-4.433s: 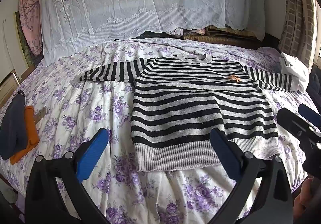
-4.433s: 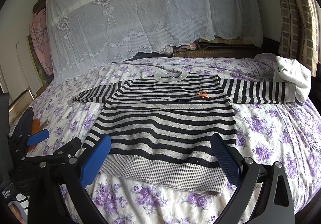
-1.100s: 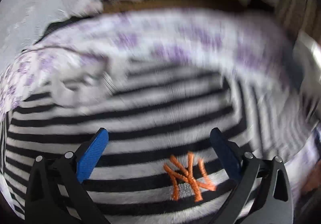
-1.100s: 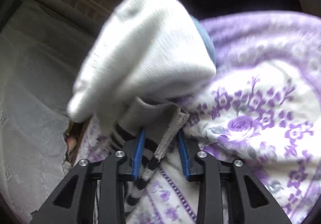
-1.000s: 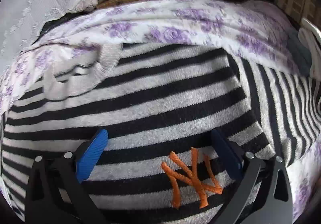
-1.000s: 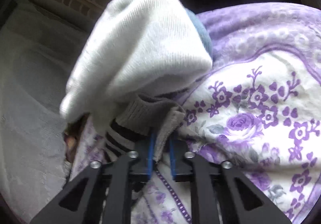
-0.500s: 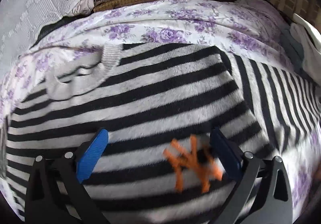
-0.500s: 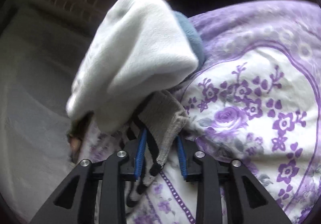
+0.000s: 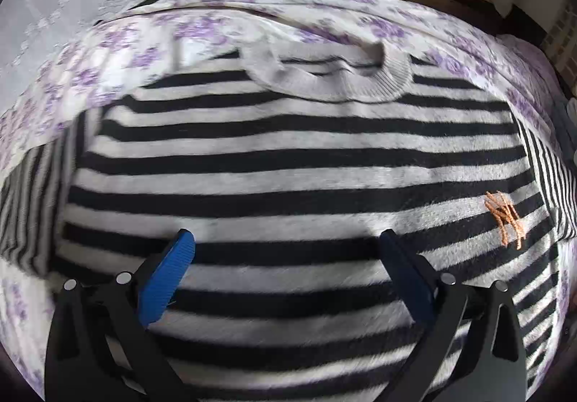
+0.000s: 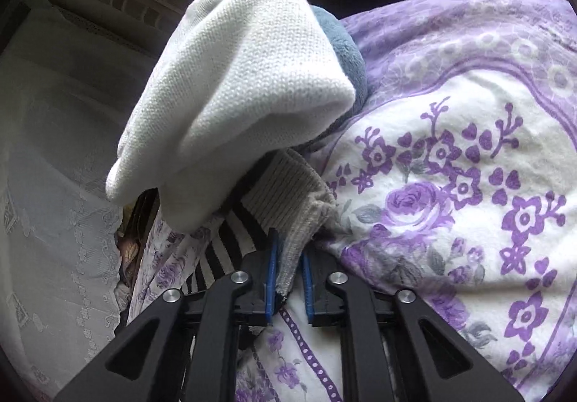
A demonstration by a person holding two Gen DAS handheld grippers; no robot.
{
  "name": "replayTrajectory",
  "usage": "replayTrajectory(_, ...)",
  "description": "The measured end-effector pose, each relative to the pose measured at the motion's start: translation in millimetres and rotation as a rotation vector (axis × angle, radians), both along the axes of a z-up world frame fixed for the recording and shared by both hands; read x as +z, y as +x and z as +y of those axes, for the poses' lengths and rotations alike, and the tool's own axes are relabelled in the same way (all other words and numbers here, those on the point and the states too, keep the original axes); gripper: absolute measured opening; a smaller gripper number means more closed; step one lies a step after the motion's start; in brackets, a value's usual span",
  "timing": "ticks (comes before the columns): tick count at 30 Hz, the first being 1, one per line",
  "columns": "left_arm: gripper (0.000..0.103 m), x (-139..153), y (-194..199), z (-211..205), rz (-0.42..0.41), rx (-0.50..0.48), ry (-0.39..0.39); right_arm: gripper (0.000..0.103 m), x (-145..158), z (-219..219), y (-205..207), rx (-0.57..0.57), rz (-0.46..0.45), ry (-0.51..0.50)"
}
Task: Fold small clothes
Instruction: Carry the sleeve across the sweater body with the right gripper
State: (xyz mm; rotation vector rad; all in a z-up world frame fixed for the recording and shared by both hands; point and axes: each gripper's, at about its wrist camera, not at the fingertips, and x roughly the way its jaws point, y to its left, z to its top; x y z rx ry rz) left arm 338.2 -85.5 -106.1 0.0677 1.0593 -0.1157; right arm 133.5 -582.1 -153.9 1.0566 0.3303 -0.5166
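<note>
The right gripper pinches the striped sweater's grey cuff; the left gripper hangs wide open over the sweater's chest.

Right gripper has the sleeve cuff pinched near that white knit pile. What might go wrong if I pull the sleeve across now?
The white knit garment overhangs the grey cuff, so pulling may drag it along. The right gripper grips only the cuff's edge, which could slip. The left gripper hovers open above the striped sweater, so the body may shift.
</note>
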Motion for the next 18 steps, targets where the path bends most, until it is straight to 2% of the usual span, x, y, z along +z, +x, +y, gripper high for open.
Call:
replayTrajectory(2,0.099,4.6,-8.9,13.2,-0.023,-0.006,0.032,0.008,8.1,2.6,-9.9,-0.001,-0.018,-0.047)
replayTrajectory(4,0.099,-0.9,-22.0,30.2,-0.05,-0.037,0.14,0.008,17.6,9.4,-9.8,0.012,-0.002,-0.114)
replayTrajectory(6,0.099,-9.5,-43.7,56.7,-0.091,-0.024,0.19,0.008,22.1,14.9,-1.0,0.024,0.037,-0.156)
replayTrajectory(9,0.099,-3.2,-66.4,105.1,-0.114,0.002,0.109,0.008,20.2,13.7,-0.2,0.008,0.037,-0.143)
replayTrajectory(11,0.099,8.6,-75.4,132.6,-0.137,0.058,0.088,0.008,22.5,14.3,-3.1,0.0,0.006,-0.141)
replayTrajectory(13,0.099,15.0,-83.8,154.9,-0.177,0.096,0.094,0.008,26.7,15.7,-3.4,0.031,-0.019,-0.133)
replayTrajectory(15,0.099,9.3,-95.0,165.2,-0.189,0.107,0.14,0.008,33.7,21.4,-1.3,0.058,-0.061,-0.103)
replayTrajectory(17,0.099,-7.6,-89.4,176.0,-0.142,0.142,0.178,0.008,43.9,29.8,1.2,0.079,-0.097,-0.095)
replayTrajectory(18,0.099,-11.8,-85.5,178.9,-0.11,0.15,0.154,0.008,48.9,34.7,3.5,0.084,-0.101,-0.101)
